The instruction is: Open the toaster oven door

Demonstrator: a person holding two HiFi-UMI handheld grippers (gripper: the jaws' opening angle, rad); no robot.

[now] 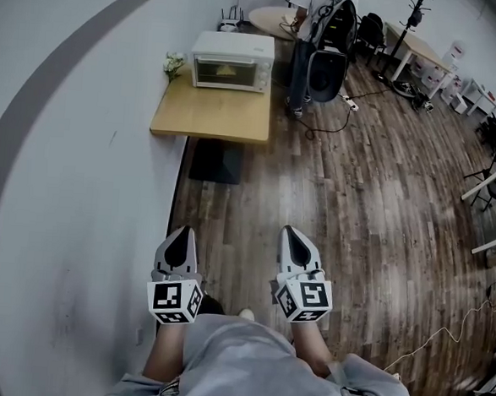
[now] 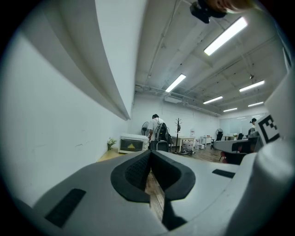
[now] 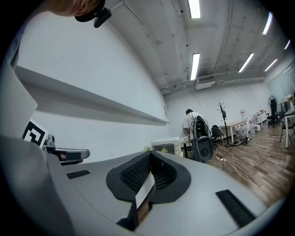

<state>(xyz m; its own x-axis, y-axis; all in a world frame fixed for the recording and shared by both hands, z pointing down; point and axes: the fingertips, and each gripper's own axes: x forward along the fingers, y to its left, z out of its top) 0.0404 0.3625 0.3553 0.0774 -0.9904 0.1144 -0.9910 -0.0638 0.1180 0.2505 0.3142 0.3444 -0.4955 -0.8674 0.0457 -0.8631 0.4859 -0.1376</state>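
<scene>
Wood-floored office, oven (image 1: 232, 61) sat shut on the table (image 1: 211, 118) well off, so left gripper (image 1: 180, 235) and right gripper (image 1: 294, 236) were clamped shut, empty, presumably just being carried.

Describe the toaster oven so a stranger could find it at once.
Follow the white wall to the wooden table set against it. The toaster oven stands at the table's far end, beside a bunch of flowers. It is the only white box with a glass door there.
</scene>
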